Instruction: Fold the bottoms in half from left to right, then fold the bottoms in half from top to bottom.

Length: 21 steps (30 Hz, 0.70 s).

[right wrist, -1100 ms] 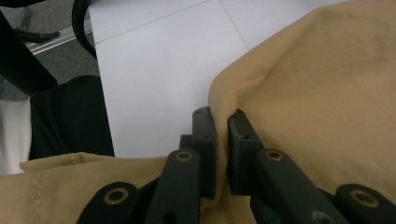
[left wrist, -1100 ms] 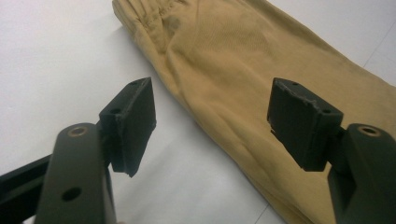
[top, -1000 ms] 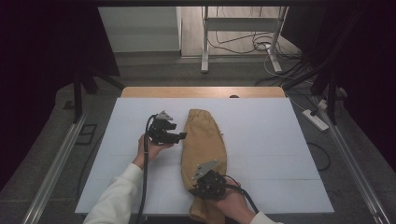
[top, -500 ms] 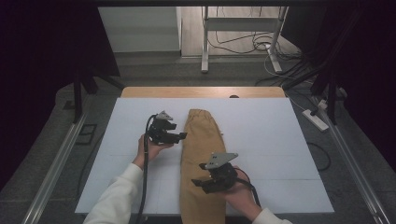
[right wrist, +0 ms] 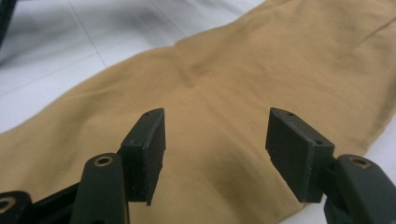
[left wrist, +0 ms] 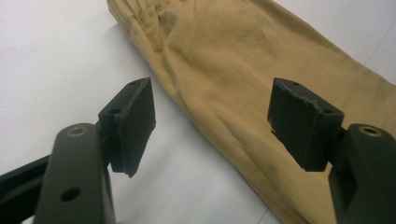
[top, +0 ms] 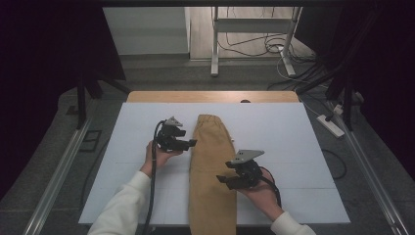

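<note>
Tan trousers (top: 210,161), folded into a long narrow strip, lie down the middle of the white table top (top: 293,137), and their near end hangs over the front edge. My left gripper (top: 192,143) hovers open at the strip's left edge; in the left gripper view its jaws (left wrist: 212,107) straddle the cloth's edge (left wrist: 243,70) without touching it. My right gripper (top: 224,180) is at the strip's right side. Its jaws (right wrist: 215,140) have just been opening and now stand apart above the cloth (right wrist: 233,65), with nothing between them.
A bare wooden strip (top: 210,96) runs along the table's far edge. A power strip (top: 331,126) and cables lie on the floor to the right, and metal stand legs (top: 214,44) rise behind the table. White surface lies on both sides of the trousers.
The right gripper let go of the trousers' near part, opened, and moved right and away from the front edge. The cloth settled flat. The left gripper stayed put.
</note>
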Motion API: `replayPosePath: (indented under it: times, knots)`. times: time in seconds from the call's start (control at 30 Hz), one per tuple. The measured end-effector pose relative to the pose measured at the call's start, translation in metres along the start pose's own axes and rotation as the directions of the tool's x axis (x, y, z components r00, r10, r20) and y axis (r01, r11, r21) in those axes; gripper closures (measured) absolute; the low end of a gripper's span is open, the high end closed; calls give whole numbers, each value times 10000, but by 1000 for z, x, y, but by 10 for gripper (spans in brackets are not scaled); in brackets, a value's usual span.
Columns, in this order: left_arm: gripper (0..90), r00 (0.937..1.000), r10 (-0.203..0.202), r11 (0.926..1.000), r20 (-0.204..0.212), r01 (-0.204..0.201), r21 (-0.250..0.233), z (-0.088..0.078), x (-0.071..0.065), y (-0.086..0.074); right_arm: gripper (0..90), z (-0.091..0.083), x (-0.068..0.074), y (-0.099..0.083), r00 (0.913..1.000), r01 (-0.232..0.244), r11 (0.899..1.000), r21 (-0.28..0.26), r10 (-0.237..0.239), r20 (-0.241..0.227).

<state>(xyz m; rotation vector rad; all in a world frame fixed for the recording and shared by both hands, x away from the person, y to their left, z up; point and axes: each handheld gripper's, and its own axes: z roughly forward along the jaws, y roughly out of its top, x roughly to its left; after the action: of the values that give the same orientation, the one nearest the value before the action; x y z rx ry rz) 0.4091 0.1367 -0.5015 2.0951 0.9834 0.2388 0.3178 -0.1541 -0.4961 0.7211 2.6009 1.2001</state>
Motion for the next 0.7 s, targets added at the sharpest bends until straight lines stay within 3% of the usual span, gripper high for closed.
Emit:
replayPosePath:
  times: [0.7]
  knots:
    - [314,10000,13,10000,-69,-13,33,0,0,0,382,1,-18,-2,9990,-202,9997,136,196,405]
